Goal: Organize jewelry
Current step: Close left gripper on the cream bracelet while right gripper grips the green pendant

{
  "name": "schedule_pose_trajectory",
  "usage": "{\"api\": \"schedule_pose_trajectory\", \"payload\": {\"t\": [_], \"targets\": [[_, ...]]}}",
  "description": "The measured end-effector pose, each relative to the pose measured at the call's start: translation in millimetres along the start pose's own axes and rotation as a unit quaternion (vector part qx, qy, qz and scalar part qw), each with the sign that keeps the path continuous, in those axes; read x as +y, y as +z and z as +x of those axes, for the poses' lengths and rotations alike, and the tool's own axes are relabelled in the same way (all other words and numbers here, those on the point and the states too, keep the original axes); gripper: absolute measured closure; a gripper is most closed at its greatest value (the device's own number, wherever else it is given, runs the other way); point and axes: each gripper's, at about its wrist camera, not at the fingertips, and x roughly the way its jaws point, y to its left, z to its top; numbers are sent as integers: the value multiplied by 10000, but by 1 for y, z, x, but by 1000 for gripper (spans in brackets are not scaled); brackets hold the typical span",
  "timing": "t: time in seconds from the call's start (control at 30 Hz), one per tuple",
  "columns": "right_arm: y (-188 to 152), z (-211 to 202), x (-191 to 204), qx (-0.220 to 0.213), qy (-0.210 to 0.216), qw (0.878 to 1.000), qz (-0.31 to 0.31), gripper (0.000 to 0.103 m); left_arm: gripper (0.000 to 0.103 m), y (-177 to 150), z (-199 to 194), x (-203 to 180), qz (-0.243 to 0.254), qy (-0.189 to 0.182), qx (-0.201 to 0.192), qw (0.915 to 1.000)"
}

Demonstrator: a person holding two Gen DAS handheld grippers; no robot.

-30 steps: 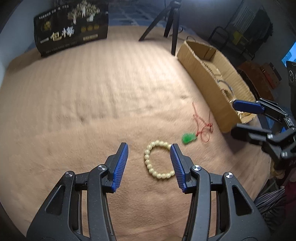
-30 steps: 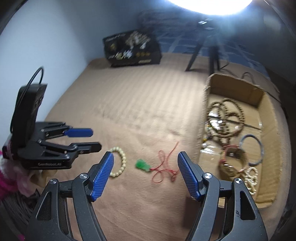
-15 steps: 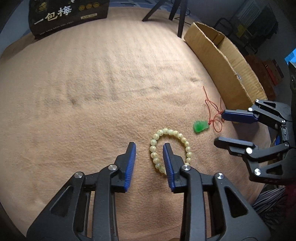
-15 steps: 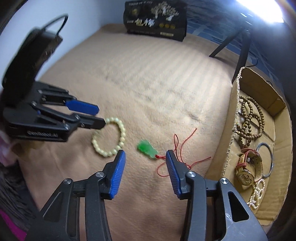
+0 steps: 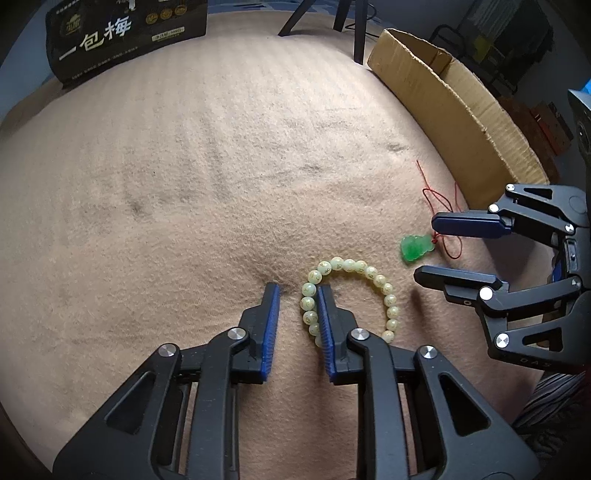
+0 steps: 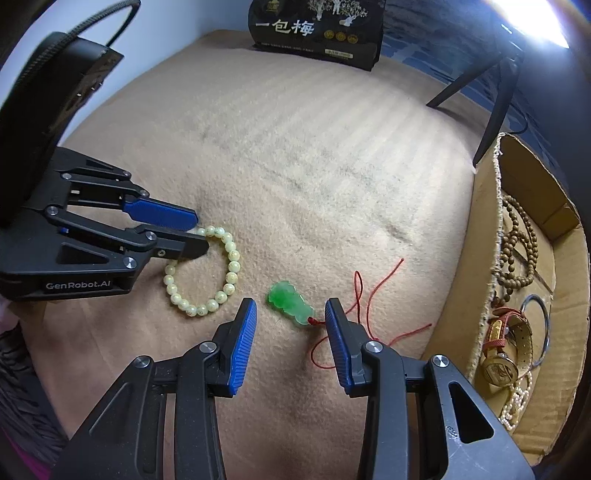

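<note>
A pale green bead bracelet (image 5: 369,275) lies flat on the tan blanket; it also shows in the right wrist view (image 6: 221,291). My left gripper (image 5: 297,291) is low on the blanket, jaws narrowed but apart, straddling the bracelet's left side: the right finger sits inside the loop. A green jade pendant (image 6: 290,308) on a red cord (image 6: 369,314) lies right of the bracelet; it also shows in the left wrist view (image 5: 415,249). My right gripper (image 6: 290,314) is open around the pendant, not closed on it.
A cardboard box (image 6: 480,258) at the right holds wooden bead strands (image 6: 517,251), a watch (image 6: 498,350), a metal bangle (image 6: 543,332) and pearls. A black package (image 6: 317,29) stands at the blanket's far edge. Tripod legs (image 6: 491,110) stand near the box.
Both grippers have come down and forward. The left jaws have narrowed around the bracelet's left side. The right jaws have narrowed and now flank the jade pendant.
</note>
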Motion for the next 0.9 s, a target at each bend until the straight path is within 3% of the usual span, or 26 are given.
{"api": "schedule_pose_trajectory", "payload": {"t": [0.17,0.37,0.53,0.6,0.9], "targets": [[3,7,3,41,-108,9999,-40,66,94,0,2,-5,160,202,-51,9997],[1,10,8,83,-172,9998,-106,67,96,2,2,-1,69,117,-33,9999],[1,11,10,70,-147,9997,-164,80,96,1,0,0,54,108,-41,9999],[0,10,11,66,-134,9998,-158,90,96,0,-1,2,46,95,-50,9999],[2,0,9,-107,-34,9999,-21,91,97,1,-11,9,-72,26,-110,9999]]}}
